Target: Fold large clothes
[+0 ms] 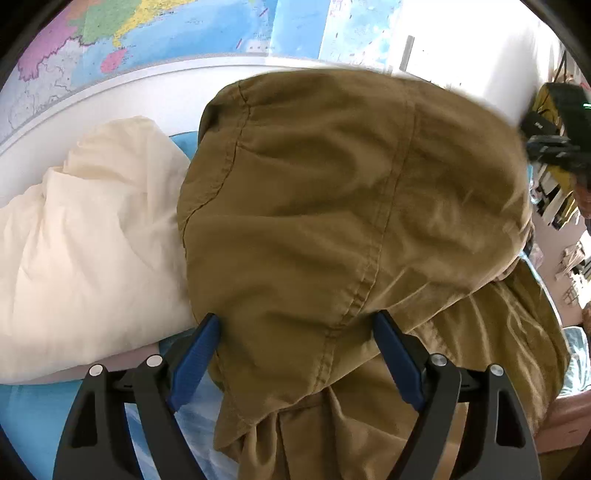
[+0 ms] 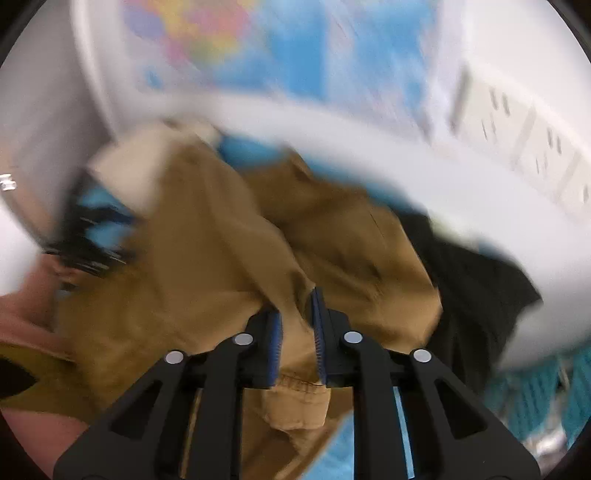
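Observation:
A large brown garment (image 1: 332, 221) fills the left wrist view, lifted and draped over the spot between my left gripper's (image 1: 295, 332) fingers. The left jaws stand wide apart, with the cloth lying across the gap and not pinched. In the blurred right wrist view the same brown garment (image 2: 207, 258) lies bunched on a blue surface. My right gripper (image 2: 297, 317) is shut on a fold of it, and a hemmed edge (image 2: 295, 391) hangs between the fingers. The left gripper (image 2: 88, 240) shows as a dark blur at the left.
A cream pillow or duvet (image 1: 85, 251) lies at the left on the blue bed sheet (image 1: 37, 413). A wall map (image 1: 166, 33) hangs behind. A black cloth (image 2: 476, 280) lies right of the garment. White wall sockets (image 2: 524, 140) sit at the upper right. Cluttered shelves (image 1: 557, 177) stand at the right.

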